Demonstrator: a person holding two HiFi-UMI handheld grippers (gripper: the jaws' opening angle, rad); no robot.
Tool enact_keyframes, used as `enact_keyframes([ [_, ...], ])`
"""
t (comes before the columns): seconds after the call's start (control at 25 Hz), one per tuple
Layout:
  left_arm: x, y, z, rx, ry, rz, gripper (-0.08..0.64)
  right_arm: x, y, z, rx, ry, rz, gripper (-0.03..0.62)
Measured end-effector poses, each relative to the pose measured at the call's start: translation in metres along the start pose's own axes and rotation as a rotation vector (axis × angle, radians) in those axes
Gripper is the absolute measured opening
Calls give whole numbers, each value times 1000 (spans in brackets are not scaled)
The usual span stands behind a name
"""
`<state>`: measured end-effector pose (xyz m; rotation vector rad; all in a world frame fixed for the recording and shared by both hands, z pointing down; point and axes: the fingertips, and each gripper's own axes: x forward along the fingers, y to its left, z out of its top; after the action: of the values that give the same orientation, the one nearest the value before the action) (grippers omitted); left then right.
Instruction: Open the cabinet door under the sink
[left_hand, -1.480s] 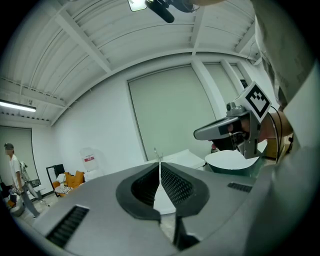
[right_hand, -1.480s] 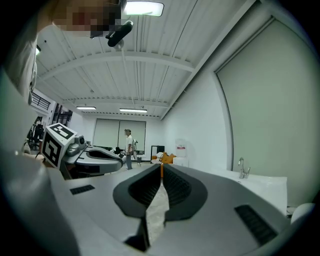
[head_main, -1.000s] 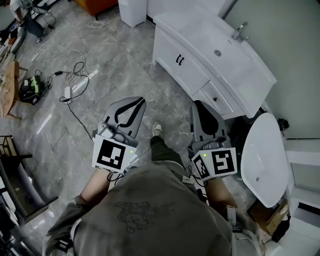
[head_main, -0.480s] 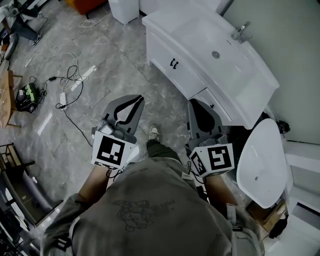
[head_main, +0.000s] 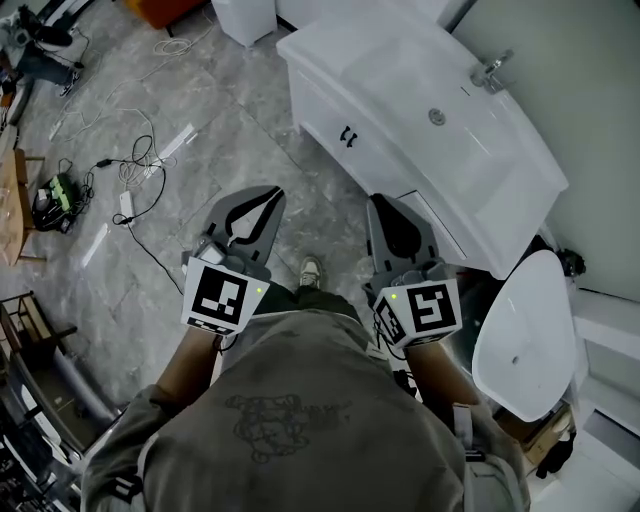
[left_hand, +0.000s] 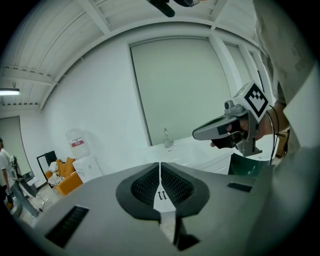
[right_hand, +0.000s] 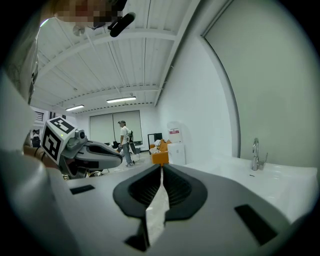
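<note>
A white vanity with a sink (head_main: 440, 110) and a chrome tap (head_main: 495, 70) stands at the upper right of the head view. Its front door (head_main: 325, 110) is closed and carries two black handles (head_main: 348, 135). My left gripper (head_main: 268, 192) is shut and empty, held over the floor well short of the cabinet. In the left gripper view its jaws (left_hand: 160, 165) meet, and the handles (left_hand: 160, 195) show small in the gap below them. My right gripper (head_main: 383, 202) is also shut and empty, close to the vanity's right part. In its own view the gripper (right_hand: 161, 167) points along the counter towards the tap (right_hand: 256, 155).
A white toilet (head_main: 525, 330) stands at the right, next to the vanity. Cables and a power strip (head_main: 140, 165) lie on the grey tiled floor at the left. A white bin (head_main: 245, 15) stands at the top. A person (right_hand: 124, 140) stands far off in the room.
The vanity has shifted left and nearer in the head view. Both grippers have moved a little forward towards it, still shut.
</note>
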<state>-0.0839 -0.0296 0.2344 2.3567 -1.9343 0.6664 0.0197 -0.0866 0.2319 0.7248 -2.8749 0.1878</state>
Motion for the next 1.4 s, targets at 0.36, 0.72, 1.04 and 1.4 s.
enact_keyframes([
  [0.36, 52, 16, -5, 10, -11, -95, 23, 28, -35, -27, 89, 56, -126, 35],
  [0.72, 106, 53, -15, 104, -54, -194, 23, 67, -63, -52, 164, 79, -298, 35],
  [1.04, 145, 88, -43, 155, -90, -341, 23, 107, -66, -65, 203, 68, -477, 35],
  [1.4, 188, 114, -75, 116, -88, -368, 23, 154, -87, -104, 237, 82, -581, 38],
])
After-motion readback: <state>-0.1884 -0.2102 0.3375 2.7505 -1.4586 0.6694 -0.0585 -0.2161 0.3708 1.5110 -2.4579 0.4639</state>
